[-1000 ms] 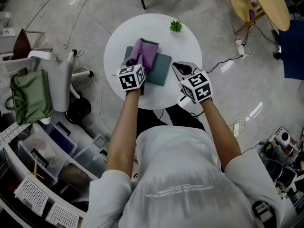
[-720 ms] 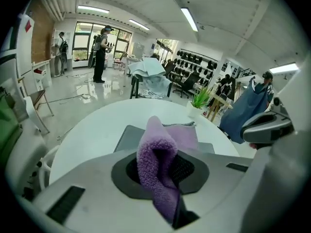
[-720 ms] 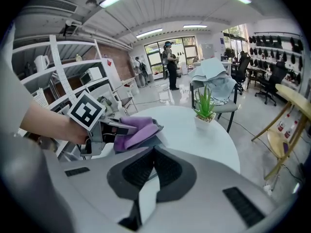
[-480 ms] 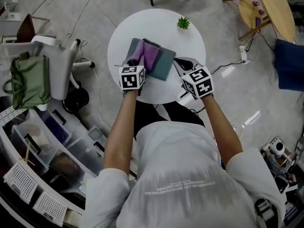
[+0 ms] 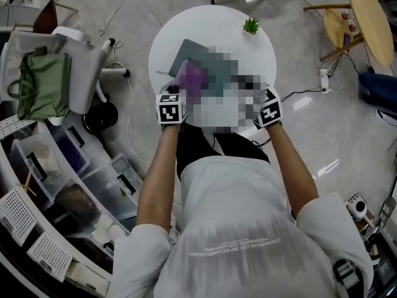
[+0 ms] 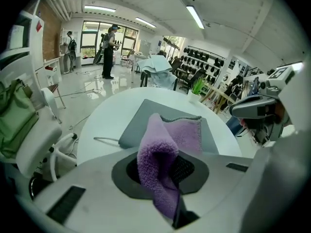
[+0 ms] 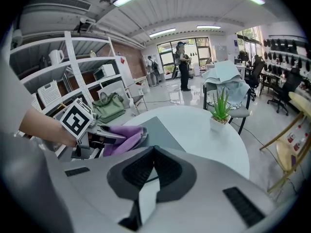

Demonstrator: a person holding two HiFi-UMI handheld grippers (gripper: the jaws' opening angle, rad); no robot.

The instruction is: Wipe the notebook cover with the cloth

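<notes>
Key relation: notebook lies directly ahead of left hand-held gripper, close in, flat on counter. Its long axis appears to run crosswise to that gripper's line, slanted from far left to near right; the near-right part is masked in head view, so the axis is a judgement. Left hand-held gripper is pinching the near end of the purple cloth. The cloth humps up at the jaws, and its far part lies spread on the grey cover, touching it. Right hand-held gripper has jaws pressed together w/ nothing between. It sits by the counter's near right edge, w/ the notebook ahead and to its left. Left side is nearer and already loaded, so the wipe stroke falls to it, prob. along the cover away from the body or across. Cover beyond and left of the cloth shows bare. Surface: round white counter, smooth, uncluttered apart from a small potted plant at the far right, well apart from the notebook. Room: glossy floor w/ trailing cables, white chair carrying a green bag to the left, storage bins near left. Persons stand far back, no interference.
</notes>
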